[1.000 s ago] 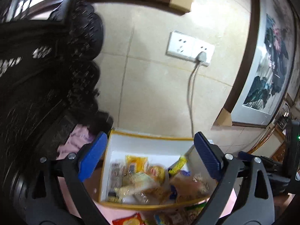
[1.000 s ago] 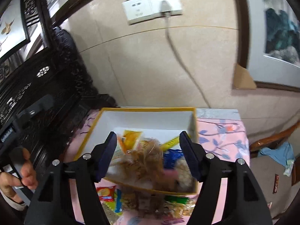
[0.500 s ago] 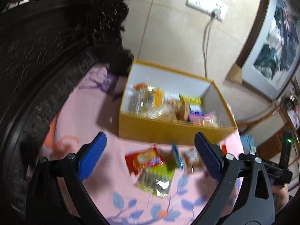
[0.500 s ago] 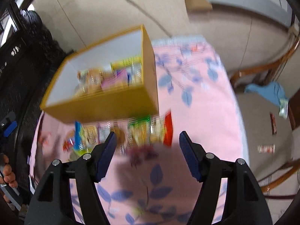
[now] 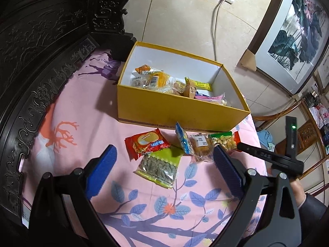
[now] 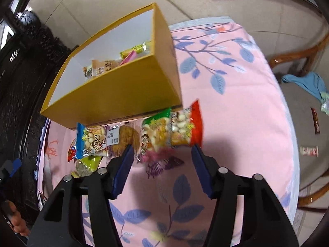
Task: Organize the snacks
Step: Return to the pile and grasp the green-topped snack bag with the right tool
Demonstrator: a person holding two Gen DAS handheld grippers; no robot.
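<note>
A yellow box (image 5: 176, 111) with white inside walls holds several snack packets; it also shows in the right wrist view (image 6: 115, 94). Loose packets lie in a row in front of it on the pink floral cloth (image 5: 156, 207): a red packet (image 5: 147, 143), a green seed packet (image 5: 159, 165), a blue packet (image 5: 183, 141), a clear cookie packet (image 5: 200, 147) and a green-and-red nut packet (image 6: 171, 130). My left gripper (image 5: 164, 164) is open and empty above the seed packet. My right gripper (image 6: 162, 157) is open and empty just short of the nut packet.
Dark carved wooden furniture (image 5: 41, 41) borders the left. A tiled wall with a socket and cable (image 5: 214, 26) and a framed painting (image 5: 294, 30) stand behind the box. A wooden chair (image 6: 298, 61) and small wrappers on the floor (image 6: 308, 151) lie to the right.
Both grippers pulled back from over the box and tilted down towards the loose packets in front of it. Both stayed open and empty.
</note>
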